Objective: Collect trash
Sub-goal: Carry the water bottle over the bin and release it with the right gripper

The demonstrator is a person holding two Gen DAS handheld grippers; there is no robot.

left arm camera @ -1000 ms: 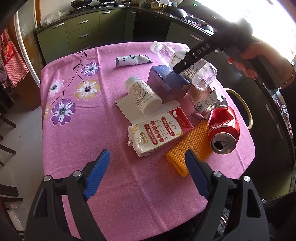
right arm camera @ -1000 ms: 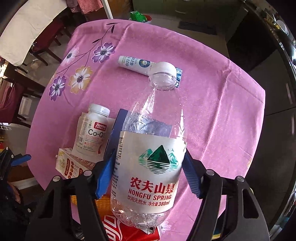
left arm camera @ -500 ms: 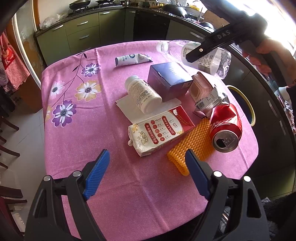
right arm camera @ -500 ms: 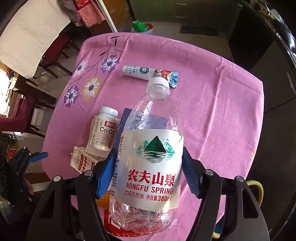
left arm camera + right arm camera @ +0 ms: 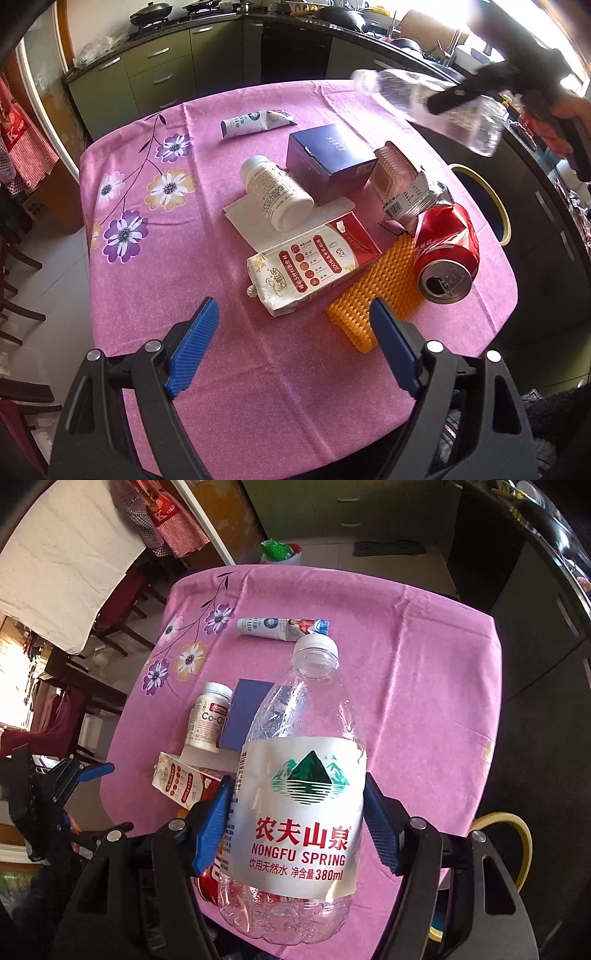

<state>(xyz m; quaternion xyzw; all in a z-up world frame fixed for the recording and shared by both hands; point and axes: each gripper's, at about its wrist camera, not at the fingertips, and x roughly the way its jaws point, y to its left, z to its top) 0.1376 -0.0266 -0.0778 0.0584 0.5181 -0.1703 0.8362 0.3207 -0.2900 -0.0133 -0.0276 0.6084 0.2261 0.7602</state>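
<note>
Pink flowered tablecloth (image 5: 155, 258) — green kitchen cabinets (image 5: 159, 74) behind

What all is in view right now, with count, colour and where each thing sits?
water bottle: one, clear, held above table's edge
tube: one, white, far side
box: one, navy, centre
pill bottle: one, white, lying beside box
carton: one, white-red, near centre
orange mat: one, beside carton
can: one, red, crushed
wrapper: one, silver-pink, behind can
tablecloth: pink, floral
bin: yellow-rimmed, beside table
left gripper: open, empty
right gripper: gripping water bottle
</note>
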